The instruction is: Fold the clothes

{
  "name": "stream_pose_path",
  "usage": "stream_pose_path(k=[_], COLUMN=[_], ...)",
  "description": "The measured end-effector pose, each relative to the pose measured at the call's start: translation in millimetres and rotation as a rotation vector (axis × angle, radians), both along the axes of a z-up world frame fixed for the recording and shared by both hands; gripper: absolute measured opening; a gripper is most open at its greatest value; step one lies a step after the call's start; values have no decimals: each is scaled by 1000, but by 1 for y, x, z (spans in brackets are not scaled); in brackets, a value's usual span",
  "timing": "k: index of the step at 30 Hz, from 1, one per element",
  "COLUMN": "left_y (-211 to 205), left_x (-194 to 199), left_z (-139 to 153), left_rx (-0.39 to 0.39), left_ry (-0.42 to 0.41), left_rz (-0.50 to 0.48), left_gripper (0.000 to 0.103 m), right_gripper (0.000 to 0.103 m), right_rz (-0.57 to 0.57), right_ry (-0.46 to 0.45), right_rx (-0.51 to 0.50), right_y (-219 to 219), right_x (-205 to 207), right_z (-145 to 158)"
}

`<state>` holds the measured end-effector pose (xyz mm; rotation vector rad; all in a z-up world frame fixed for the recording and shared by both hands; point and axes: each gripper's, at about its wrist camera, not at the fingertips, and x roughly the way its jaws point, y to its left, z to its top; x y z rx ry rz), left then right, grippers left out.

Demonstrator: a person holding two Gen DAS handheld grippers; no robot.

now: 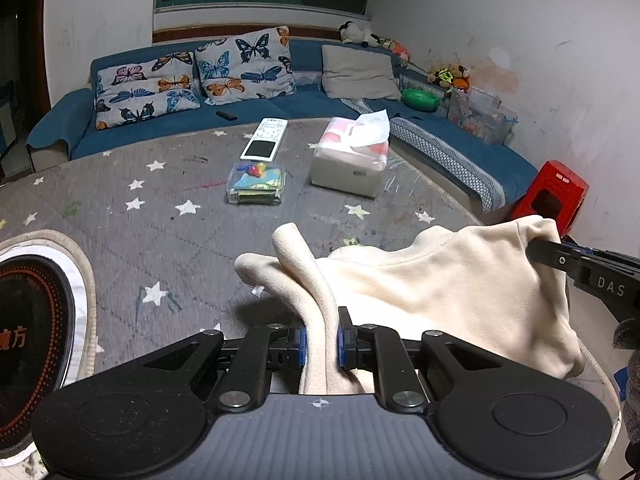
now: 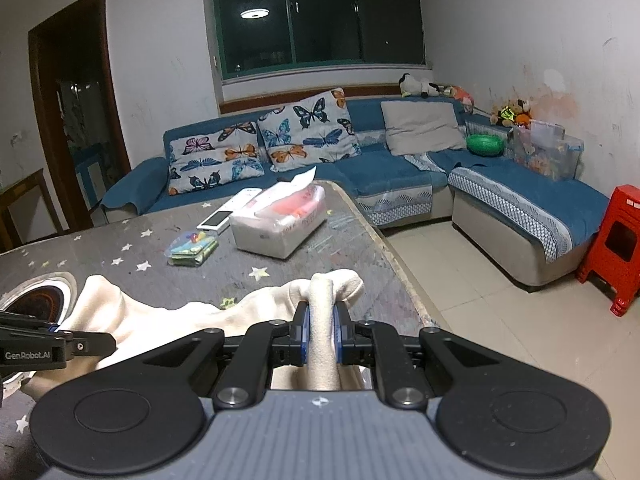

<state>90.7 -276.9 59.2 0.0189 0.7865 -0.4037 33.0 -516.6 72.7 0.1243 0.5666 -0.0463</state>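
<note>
Now the cream garment (image 1: 420,280) hangs slack between both tongs, just above the table (image 1: 160,208), nearer the camera than the tissue box (image 1: 352,160). Left tongs (image 1: 322,340) are clenched on one bunched edge, and right tongs (image 2: 322,330) are clenched on another. To lay it well, I judge both edges should come down level and be pulled gently apart, so the cloth spreads flat without creases, short of the box and table edge.

tissue box (image 1: 349,160) beside remote (image 1: 265,139); blue sofa (image 2: 384,168) behind.
</note>
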Motion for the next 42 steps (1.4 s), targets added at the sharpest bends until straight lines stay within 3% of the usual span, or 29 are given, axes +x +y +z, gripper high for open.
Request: stream_pose_path(k=[16,28,35,42], left_y=[16,36,39,44], left_x=[6,2,1,3], left_z=[-22,-27,-25,-20], left_rx=[0,-4,9,11], left_ry=[68,85,80,75], left_rz=[4,-1,-7,-11], left_gripper=[15,15,21,26], right_gripper=[11,11,19,20], right_rz=[-36,-6,-20,6], right_ry=[102,155,150,121], right_rx=[2,6,-3,12], right_y=[-6,4,6,11], right_x=[15,4,3,3], right_z=[-35,-53,-45,-29])
